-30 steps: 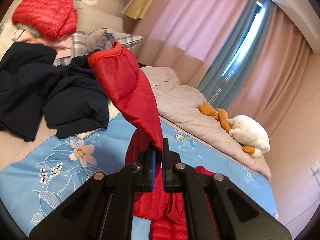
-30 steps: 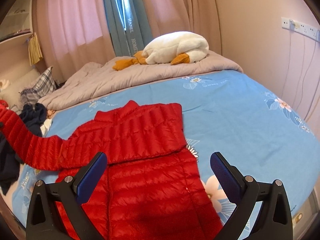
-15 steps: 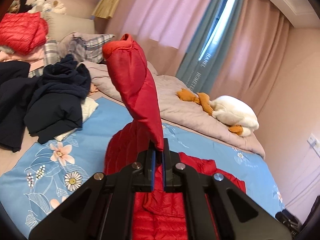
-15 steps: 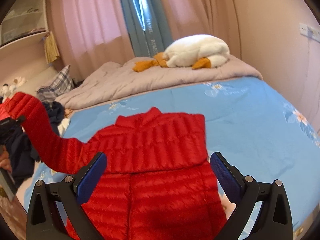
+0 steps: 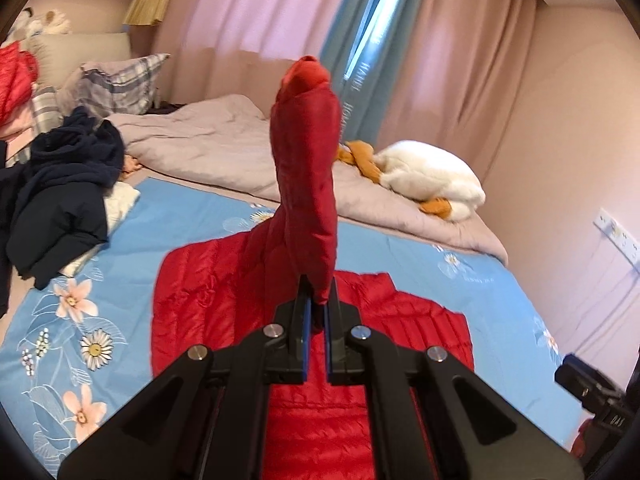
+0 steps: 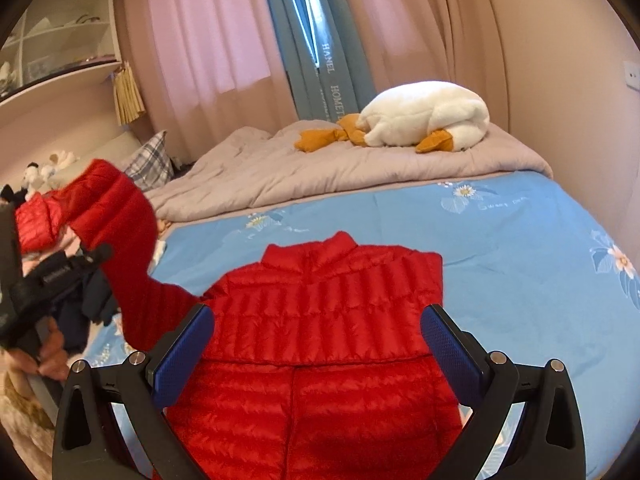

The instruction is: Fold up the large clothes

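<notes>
Sleeve-fold step: left gripper (image 5: 316, 312) clamped on red jacket (image 6: 320, 320) sleeve (image 5: 306, 184), raised — next, lay it across the body; right gripper (image 6: 318, 344) spread apart, empty.

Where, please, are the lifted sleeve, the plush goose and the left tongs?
sleeve (image 5: 306, 184), left wrist view, mid-length of it.
goose (image 6: 424, 114), right wrist view, its white body.
left tongs (image 5: 316, 316), left wrist view, between the tips.

Soft daylight came through the gap in the curtains (image 5: 362, 46) far ahead of the hand-held gripper and made the room evenly bright, with a pink tone. Shadows on the bed (image 6: 500, 240) were weak. The fisheye lens bent the edges strongly, with black corners. The curtains looked slightly blurred.
</notes>
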